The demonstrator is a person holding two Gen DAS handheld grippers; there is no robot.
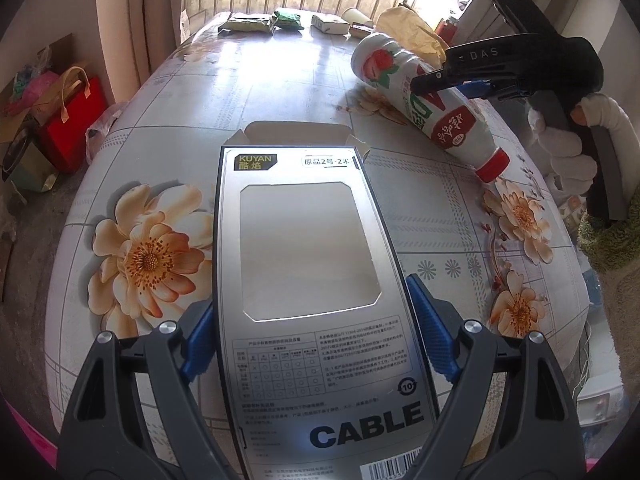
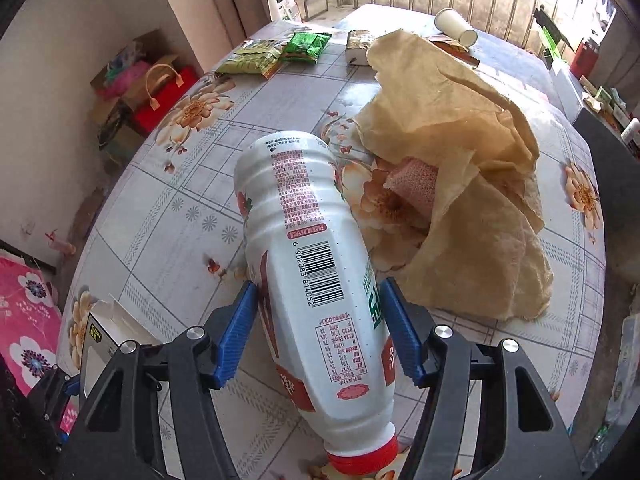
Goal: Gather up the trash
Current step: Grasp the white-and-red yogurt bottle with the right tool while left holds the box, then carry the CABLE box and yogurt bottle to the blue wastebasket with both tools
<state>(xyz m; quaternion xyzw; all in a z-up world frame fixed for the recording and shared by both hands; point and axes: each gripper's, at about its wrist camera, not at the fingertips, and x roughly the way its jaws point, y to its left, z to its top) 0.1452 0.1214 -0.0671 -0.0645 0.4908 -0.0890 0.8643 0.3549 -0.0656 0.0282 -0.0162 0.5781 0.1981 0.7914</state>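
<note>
A grey carton printed "CABLE", its far flap open, sticks out between the blue pads of my left gripper, which is shut on its two long edges above the floral table. A white drink bottle with a red cap lies tilted, cap toward me, with my right gripper shut on its waist. In the left wrist view the same bottle hangs cap-down to the right in the right gripper, held by a gloved hand. The carton's corner shows at lower left in the right wrist view.
Crumpled brown paper lies just beyond the bottle, with a pink netted piece in its fold. At the table's far end are snack packets, a green packet and a tipped paper cup. Bags stand on the floor, left.
</note>
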